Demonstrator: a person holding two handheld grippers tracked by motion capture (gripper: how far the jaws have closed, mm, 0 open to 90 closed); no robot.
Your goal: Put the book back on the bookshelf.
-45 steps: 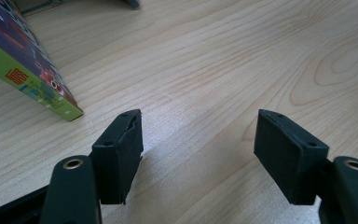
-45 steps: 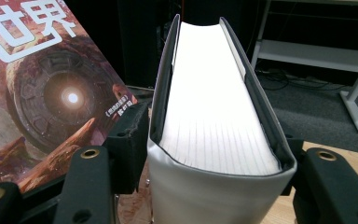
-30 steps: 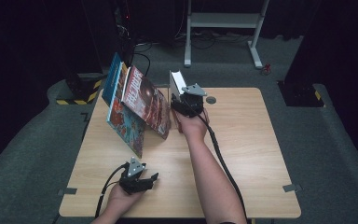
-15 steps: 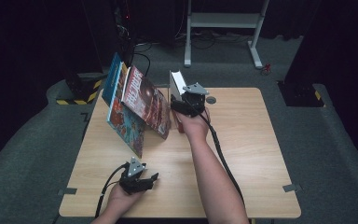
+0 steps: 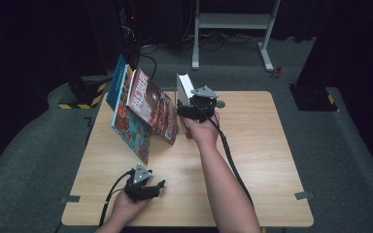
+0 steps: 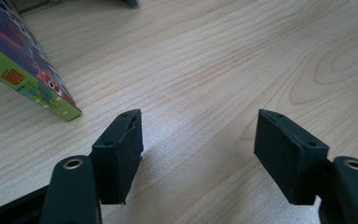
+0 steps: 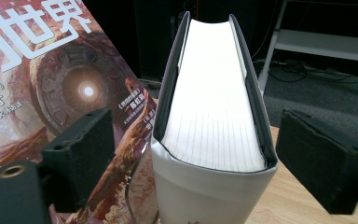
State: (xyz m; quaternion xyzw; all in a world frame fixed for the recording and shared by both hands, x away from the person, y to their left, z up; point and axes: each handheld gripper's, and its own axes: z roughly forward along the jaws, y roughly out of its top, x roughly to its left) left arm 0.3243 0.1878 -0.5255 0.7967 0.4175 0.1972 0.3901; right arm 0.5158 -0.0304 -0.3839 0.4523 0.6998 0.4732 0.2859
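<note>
Right gripper (image 7: 191, 158) spread wide, jaws standing either side of a thick white-covered hardback book (image 7: 213, 107) without touching it, gaps visible on both sides. Book upright on the pale wooden table (image 5: 252, 160), page edges facing the gripper, directly ahead between the jaws. Just left of the left-hand jaw, a reddish-brown illustrated book with a glowing circular design (image 7: 70, 84), leaning. Left gripper (image 6: 198, 149) also gaping, holding nothing, low over bare tabletop; ahead and left of it, the corner of a colourful green-edged picture book (image 6: 23, 70).
</note>
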